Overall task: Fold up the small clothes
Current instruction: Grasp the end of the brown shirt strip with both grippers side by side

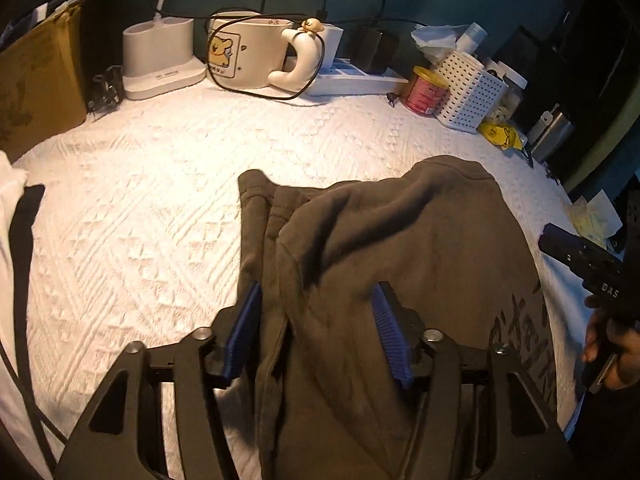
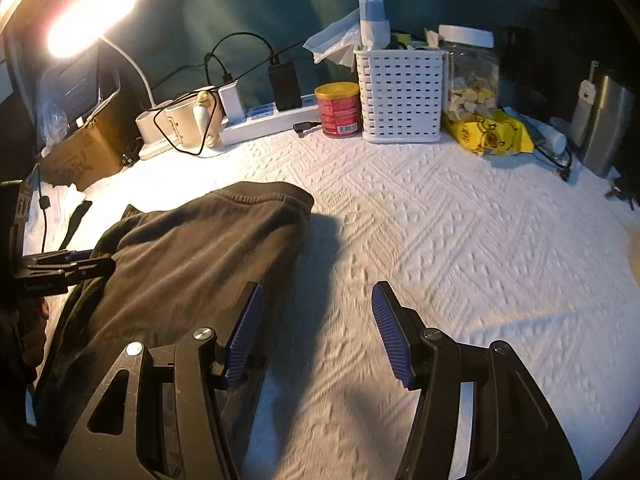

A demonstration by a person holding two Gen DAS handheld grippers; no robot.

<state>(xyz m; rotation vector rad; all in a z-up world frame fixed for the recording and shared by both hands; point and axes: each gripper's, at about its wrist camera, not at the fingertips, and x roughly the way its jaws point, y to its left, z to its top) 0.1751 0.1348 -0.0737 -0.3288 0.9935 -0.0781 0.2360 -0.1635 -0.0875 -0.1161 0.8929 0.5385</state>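
A dark olive-brown garment (image 1: pixel 380 248), rumpled with seams and dark lettering showing, lies on the white textured surface (image 1: pixel 140 208), slack between the left tongs (image 1: pixel 318 328), parted wide, while the right tongs (image 2: pixel 318 328) gape empty beside it.

Along the desk's far edge: one mug (image 1: pixel 248 54), one red tin (image 2: pixel 338 110), one white basket (image 2: pixel 400 96), one clear jar (image 2: pixel 472 76). Mid-desk: one dark garment (image 1: pixel 400 260).
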